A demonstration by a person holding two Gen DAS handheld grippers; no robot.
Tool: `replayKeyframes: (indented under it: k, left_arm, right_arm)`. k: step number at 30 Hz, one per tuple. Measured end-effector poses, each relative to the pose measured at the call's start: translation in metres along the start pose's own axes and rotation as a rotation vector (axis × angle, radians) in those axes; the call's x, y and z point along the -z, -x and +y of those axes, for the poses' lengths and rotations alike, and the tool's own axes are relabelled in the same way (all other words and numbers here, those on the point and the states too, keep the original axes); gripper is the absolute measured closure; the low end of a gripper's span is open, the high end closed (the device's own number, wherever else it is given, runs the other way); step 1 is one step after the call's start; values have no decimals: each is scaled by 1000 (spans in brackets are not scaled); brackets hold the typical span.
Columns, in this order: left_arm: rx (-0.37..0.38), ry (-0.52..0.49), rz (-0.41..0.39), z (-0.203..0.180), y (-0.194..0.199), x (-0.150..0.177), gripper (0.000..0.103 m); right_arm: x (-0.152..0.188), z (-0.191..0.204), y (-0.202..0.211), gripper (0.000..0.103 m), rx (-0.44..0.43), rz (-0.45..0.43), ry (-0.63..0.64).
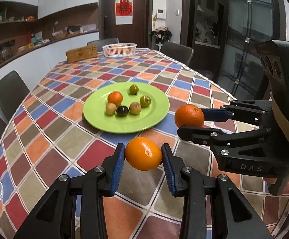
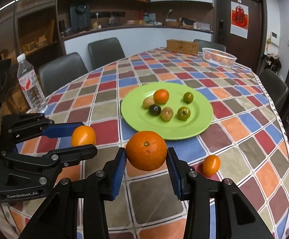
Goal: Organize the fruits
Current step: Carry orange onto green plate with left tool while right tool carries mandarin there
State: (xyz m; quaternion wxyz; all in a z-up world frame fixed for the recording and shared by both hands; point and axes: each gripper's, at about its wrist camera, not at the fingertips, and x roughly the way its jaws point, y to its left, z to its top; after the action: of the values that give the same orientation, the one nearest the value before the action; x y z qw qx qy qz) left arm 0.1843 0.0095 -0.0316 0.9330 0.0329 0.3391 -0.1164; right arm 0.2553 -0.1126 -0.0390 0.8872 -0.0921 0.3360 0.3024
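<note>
My left gripper (image 1: 143,155) is shut on a smooth yellow-orange fruit (image 1: 143,153), held above the checked tablecloth. My right gripper (image 2: 146,156) is shut on a round orange (image 2: 146,150), also lifted off the table. Each gripper shows in the other's view: the right one (image 1: 190,122) with its orange (image 1: 189,116) at the right, the left one (image 2: 84,136) with its fruit (image 2: 83,135) at the left. Just beyond both lies a green plate (image 1: 156,115) (image 2: 200,123) with several small fruits and a small orange. One small orange fruit (image 2: 211,164) lies on the cloth at the right.
A water bottle (image 2: 31,83) stands near the table's left edge. At the far end sit a white basket (image 1: 119,49) (image 2: 219,57) with oranges and a woven box (image 1: 82,53). Dark chairs (image 1: 9,91) ring the table.
</note>
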Motion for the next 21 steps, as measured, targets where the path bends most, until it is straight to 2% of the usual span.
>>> replayKeyframes:
  k: [10,21]
  left_arm:
    - [-19,-14,-74,1,14,-24,66]
    - [-23,1,-109,17,3,-59,66]
  right_arm:
    - [-18,0,21,61,25,-73,-48]
    - [-46,-6,20,61,61,-120,-63]
